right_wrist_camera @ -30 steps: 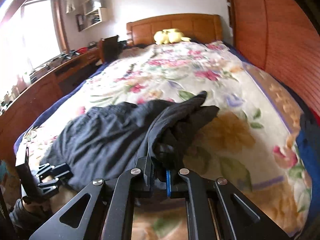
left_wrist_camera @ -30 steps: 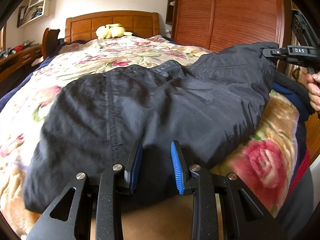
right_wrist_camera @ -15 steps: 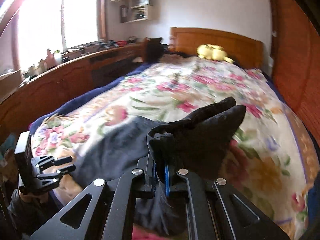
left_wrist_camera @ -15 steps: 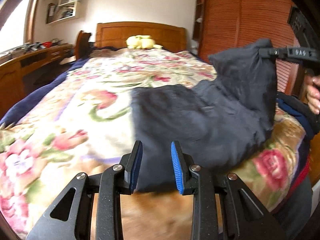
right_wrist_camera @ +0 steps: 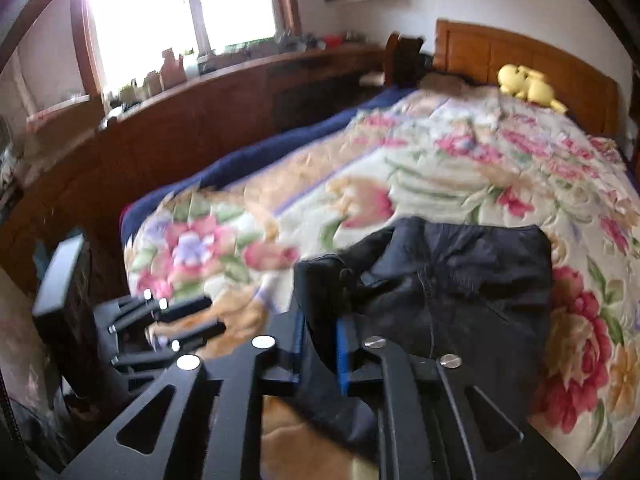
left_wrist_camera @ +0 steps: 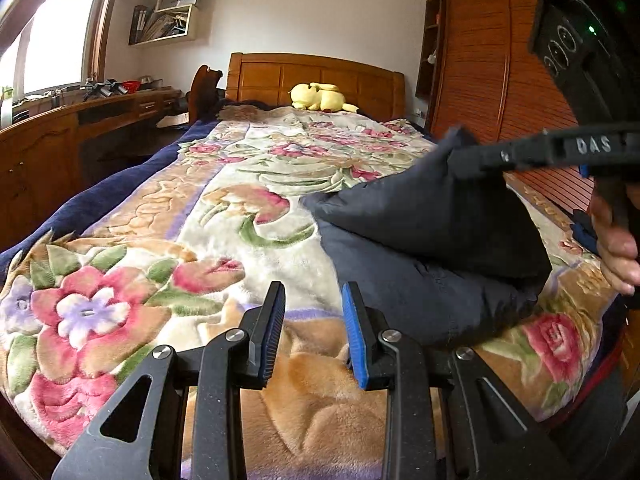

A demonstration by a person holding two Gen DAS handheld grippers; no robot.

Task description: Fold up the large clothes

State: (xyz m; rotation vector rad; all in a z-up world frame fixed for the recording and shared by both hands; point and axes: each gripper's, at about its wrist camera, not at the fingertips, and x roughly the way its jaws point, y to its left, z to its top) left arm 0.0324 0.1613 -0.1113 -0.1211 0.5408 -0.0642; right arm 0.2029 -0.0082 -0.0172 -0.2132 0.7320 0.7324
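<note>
Dark garment (left_wrist_camera: 432, 248), just the one, lying bunched on the floral blanket (left_wrist_camera: 168, 264) at the near right corner of the bed, and two grippers working over it. Right gripper (right_wrist_camera: 318, 340) has its blue-padded fingers clamped on a thick fold of the dark fabric, and from the left wrist camera that pinched edge sits lifted off the blanket while the rest of the cloth drapes down onto the bed beneath it. Left gripper (left_wrist_camera: 313, 328) has its fingers spread apart, nothing between them, only blanket showing through the gap; the garment's near edge lies just beside its right finger, to the right, not touching as far as I can tell. In the right wrist view the left gripper (right_wrist_camera: 188, 320) is down at the foot of the bed, left of the garment, though that view is blurred. One hand (left_wrist_camera: 616, 248) shows at the right edge, wrapped round the right gripper's handle.

Around the scene: one yellow plush toy (left_wrist_camera: 318, 97) up against the wooden headboard (left_wrist_camera: 316, 76), well apart from the garment. One long wooden desk (left_wrist_camera: 80, 120) runs along the left wall under the window (right_wrist_camera: 180, 4), cluttered with small items too blurred to name. One wooden wardrobe (left_wrist_camera: 500, 80) stands on the right. Wall shelves (left_wrist_camera: 168, 8) hang above the desk.
</note>
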